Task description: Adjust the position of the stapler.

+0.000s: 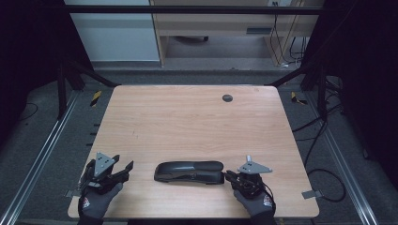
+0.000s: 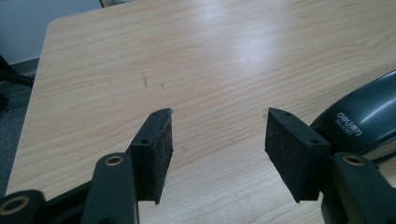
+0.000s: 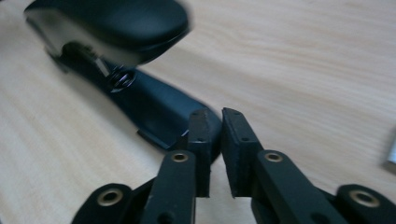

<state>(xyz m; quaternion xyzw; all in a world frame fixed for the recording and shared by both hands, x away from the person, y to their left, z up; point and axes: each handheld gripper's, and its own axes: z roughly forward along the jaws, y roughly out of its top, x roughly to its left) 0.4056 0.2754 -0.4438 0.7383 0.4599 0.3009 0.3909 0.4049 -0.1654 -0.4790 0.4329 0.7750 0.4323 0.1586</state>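
A black stapler (image 1: 190, 171) lies lengthwise near the front edge of the wooden table (image 1: 187, 117), its top arm raised off the base. To its left my left gripper (image 1: 125, 170) stands open with nothing between the pads; its own view (image 2: 217, 135) has the stapler's end (image 2: 369, 116) just beyond the right pad. My right gripper (image 1: 228, 176) sits at the stapler's right end. In its view (image 3: 216, 116) the pads stand a narrow gap apart with nothing in between, and the stapler's base (image 3: 159, 109) lies right behind the left pad.
A round dark grommet (image 1: 227, 98) sits near the table's far edge. Metal brackets (image 1: 313, 193) stick out at the front corners. Black frame posts (image 1: 62, 86) and cables (image 1: 324, 136) flank the table on the floor.
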